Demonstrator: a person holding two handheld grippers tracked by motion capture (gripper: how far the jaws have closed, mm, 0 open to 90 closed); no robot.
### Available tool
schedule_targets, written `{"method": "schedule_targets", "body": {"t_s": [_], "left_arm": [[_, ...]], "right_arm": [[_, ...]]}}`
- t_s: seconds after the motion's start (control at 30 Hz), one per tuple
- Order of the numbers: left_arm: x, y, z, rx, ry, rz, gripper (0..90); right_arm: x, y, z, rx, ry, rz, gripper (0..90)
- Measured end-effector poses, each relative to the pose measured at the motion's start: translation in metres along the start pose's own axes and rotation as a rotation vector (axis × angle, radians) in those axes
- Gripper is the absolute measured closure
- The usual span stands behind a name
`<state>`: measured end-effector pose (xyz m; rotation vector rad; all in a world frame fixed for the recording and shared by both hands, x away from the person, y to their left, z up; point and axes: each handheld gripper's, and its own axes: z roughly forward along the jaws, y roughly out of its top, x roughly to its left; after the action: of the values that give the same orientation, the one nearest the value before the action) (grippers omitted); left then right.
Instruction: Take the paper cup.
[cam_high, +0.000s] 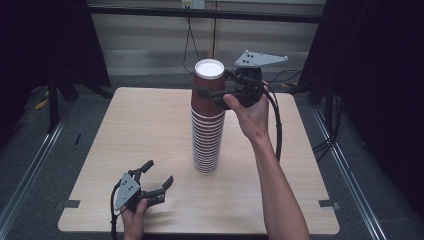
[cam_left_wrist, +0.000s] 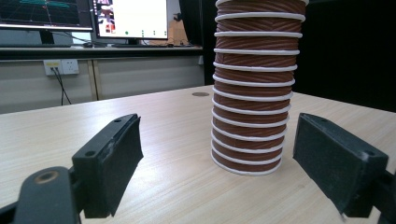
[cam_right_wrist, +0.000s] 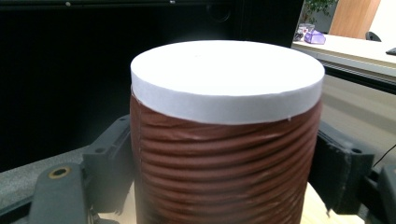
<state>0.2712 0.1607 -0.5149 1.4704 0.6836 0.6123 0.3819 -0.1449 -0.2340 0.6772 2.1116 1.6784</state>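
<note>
A tall stack of upside-down brown ribbed paper cups (cam_high: 206, 145) stands at the middle of the wooden table (cam_high: 140, 125). The top cup (cam_high: 209, 70), white base up, sits at the stack's head. My right gripper (cam_high: 214, 91) is shut on the top cup (cam_right_wrist: 224, 158), one pad (cam_right_wrist: 112, 158) pressing each side of its ribbed wall. My left gripper (cam_high: 159, 173) rests low near the table's front left, open with nothing between its jaws. In the left gripper view the stack (cam_left_wrist: 252, 93) stands a little beyond the spread pads (cam_left_wrist: 114, 158), closer to the right-hand one.
The table's near edge runs just below my left hand. Dark curtains flank both sides, and cables (cam_high: 190, 40) hang at the back wall. Monitors (cam_left_wrist: 126, 18) stand on a bench behind the table in the left gripper view.
</note>
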Motion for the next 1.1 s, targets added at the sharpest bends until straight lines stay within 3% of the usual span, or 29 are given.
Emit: {"method": "schedule_targets", "body": {"t_s": [0.63, 1.1], "left_arm": [[0.0, 0.0, 0.0, -0.002, -0.005, -0.001, 15.5], [0.001, 0.0, 0.0, 0.001, 0.001, 0.007, 15.6]], "right_arm": [[0.0, 0.014, -0.006, -0.063, 0.011, 0.015, 19.5], [0.0, 0.028, -0.014, -0.159, -0.009, 0.019, 20.1]]}}
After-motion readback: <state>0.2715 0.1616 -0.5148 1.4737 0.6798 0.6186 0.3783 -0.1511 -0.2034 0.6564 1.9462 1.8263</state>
